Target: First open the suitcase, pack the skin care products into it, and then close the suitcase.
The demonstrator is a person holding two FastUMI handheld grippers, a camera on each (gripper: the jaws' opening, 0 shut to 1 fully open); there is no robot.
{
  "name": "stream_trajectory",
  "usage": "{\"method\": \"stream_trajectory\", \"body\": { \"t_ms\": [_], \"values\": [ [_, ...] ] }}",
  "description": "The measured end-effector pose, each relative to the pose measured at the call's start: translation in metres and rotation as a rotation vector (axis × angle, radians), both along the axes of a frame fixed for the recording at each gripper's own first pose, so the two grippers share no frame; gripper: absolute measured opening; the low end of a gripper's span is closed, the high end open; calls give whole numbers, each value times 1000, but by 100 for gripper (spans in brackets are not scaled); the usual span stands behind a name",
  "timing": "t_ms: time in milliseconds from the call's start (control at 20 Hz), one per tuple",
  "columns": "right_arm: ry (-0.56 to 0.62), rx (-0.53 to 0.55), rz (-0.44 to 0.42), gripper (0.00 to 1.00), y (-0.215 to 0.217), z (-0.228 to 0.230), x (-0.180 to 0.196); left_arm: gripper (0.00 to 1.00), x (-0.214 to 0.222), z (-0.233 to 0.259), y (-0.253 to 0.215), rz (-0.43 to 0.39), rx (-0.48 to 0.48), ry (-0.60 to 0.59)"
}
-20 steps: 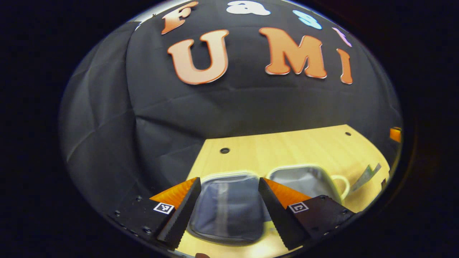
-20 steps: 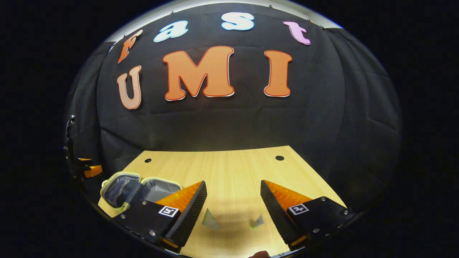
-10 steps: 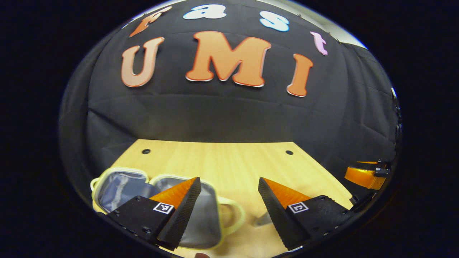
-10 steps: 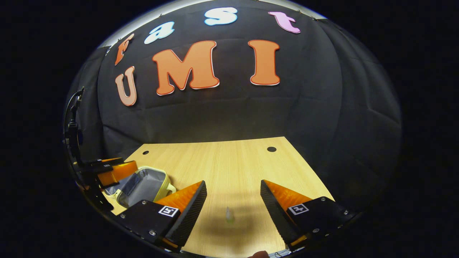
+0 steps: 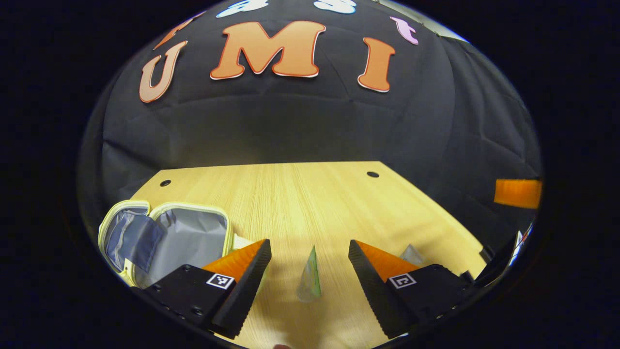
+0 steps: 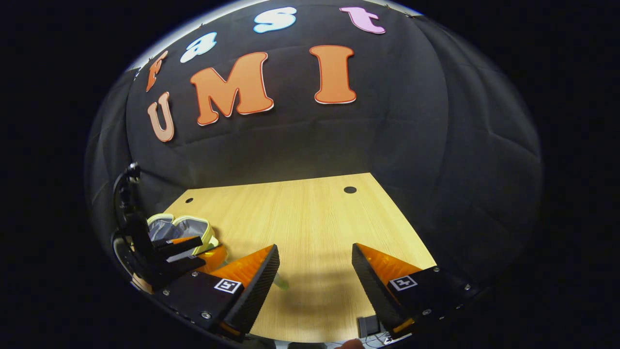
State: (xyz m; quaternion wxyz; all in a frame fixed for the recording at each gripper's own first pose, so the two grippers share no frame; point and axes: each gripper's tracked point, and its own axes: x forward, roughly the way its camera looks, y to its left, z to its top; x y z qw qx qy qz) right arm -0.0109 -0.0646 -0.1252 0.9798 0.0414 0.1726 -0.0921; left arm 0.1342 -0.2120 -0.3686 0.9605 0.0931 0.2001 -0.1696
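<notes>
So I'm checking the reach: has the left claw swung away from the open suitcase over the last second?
Yes. The left claw has swung right: the suitcase, earlier between its fingers, now sits left, and a sachet lies between them.

You have no readable text, brand or number on the sachet (image 5: 309, 277) or the suitcase (image 5: 167, 237). The only signs are small square black-and-white markers on the left claw (image 5: 306, 286) and right claw (image 6: 315, 286), bearing no legible characters.
</notes>
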Motion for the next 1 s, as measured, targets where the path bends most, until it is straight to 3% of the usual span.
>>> {"method": "stream_trajectory", "body": {
  "t_ms": [250, 300, 450, 600, 650, 1000],
  "values": [
    [31, -27, 8, 95, -1, -15, -1, 100, 2, -56, -3, -7, 35, 26],
    [35, -35, 11, 95, 1, -18, -2, 94, 4, -64, -1, 4, 47, 24],
    [57, -48, 18, 96, 5, -27, -3, 42, 7, -79, 3, 12, 100, 9],
    [70, -57, 26, 96, 10, -33, -2, 37, 9, -77, 1, -5, 120, -20],
    [68, -57, 28, 96, 13, -33, -1, 30, 8, -76, 3, 19, 132, -10],
    [32, -53, 128, 96, 62, -47, 27, 29, -10, -34, 2, 3, 29, 106]
  ]
}}
